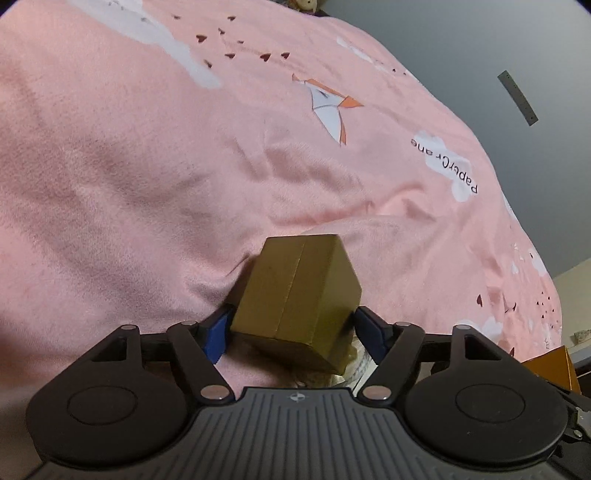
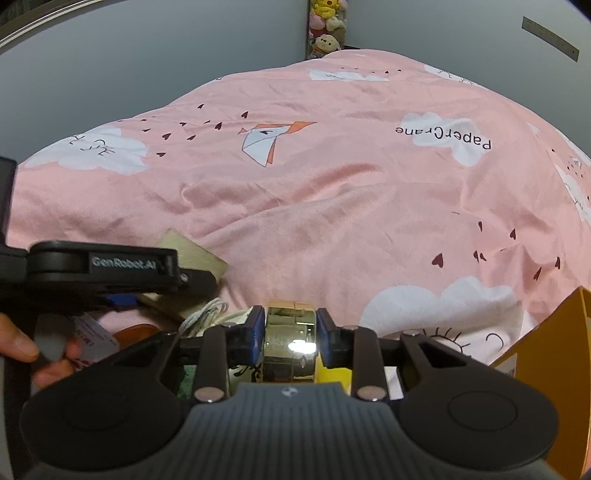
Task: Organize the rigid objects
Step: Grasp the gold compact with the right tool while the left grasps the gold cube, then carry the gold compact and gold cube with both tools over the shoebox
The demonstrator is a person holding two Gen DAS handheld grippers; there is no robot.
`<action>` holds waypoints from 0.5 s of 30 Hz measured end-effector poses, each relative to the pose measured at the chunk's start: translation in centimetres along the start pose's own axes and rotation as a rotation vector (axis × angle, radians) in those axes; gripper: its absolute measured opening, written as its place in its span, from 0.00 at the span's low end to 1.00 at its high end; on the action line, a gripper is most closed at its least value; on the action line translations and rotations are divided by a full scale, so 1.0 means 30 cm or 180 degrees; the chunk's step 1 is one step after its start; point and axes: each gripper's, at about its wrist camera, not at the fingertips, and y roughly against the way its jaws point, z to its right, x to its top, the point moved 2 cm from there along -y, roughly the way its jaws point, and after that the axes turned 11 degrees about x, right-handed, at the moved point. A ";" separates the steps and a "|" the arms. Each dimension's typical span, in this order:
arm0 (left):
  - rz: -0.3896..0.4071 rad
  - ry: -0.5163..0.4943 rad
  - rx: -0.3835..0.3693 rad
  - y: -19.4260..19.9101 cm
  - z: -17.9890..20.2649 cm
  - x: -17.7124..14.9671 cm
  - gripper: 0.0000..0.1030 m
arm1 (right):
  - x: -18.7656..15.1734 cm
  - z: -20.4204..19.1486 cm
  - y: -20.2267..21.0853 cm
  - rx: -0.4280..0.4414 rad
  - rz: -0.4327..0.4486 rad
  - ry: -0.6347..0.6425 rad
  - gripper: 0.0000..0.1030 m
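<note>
My left gripper (image 1: 291, 325) is shut on a gold cardboard box (image 1: 299, 295), held tilted above the pink bedspread (image 1: 147, 166). In the right wrist view the same box (image 2: 192, 258) shows pale at the left, clamped in the left gripper's body (image 2: 99, 269). My right gripper (image 2: 290, 332) is shut on a shiny gold round object (image 2: 290, 343), held low over small items at the bed's near edge.
An orange box (image 2: 554, 369) stands at the right; it also shows in the left wrist view (image 1: 554, 365). A white cord (image 2: 207, 314), cards and a person's hand (image 2: 22, 350) lie at lower left. Plush toys (image 2: 327, 29) sit in the far corner by grey walls.
</note>
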 end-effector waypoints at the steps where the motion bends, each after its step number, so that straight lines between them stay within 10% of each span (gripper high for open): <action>1: 0.0027 0.0051 -0.0016 0.007 -0.002 -0.001 0.75 | -0.001 0.002 0.004 0.0004 0.0001 -0.0012 0.28; 15: 0.0510 -0.0570 0.0127 0.154 0.085 -0.058 0.50 | -0.035 0.045 0.027 0.0003 -0.0111 -0.0329 0.34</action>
